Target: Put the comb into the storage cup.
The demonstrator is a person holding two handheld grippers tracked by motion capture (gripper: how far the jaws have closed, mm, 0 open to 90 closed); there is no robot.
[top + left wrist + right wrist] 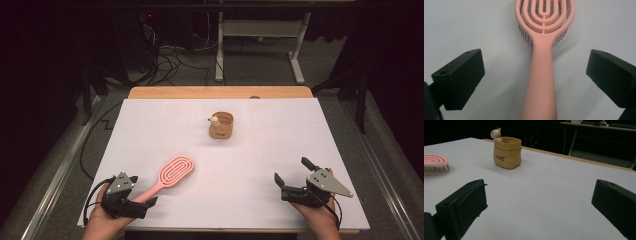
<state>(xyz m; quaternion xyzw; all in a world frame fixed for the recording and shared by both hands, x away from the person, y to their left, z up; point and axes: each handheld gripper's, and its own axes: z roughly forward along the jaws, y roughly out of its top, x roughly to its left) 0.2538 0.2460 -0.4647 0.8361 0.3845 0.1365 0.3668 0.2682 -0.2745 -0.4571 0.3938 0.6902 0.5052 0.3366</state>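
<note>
Brush [171, 176] lies flat, bristles down, at lower left of the high view, its long axis slanting from handle at lower left to head at upper right, toward the pouch [221, 126]. My left tongs [145, 202] straddle the handle, spread, not pinching. My right tongs [292, 171] idle spread at lower right.

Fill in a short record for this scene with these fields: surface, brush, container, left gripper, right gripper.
surface: white sheet over a wooden table
brush: pink plastic hairbrush with a looped open head, lying bristles down, its handle between the left jaws
container: small tan pot shaped like a sack, upright near the middle, a pale little figure at its rim
left gripper: left gripper open, pads clear of the handle
right gripper: right gripper open, nothing between its jaws
</note>
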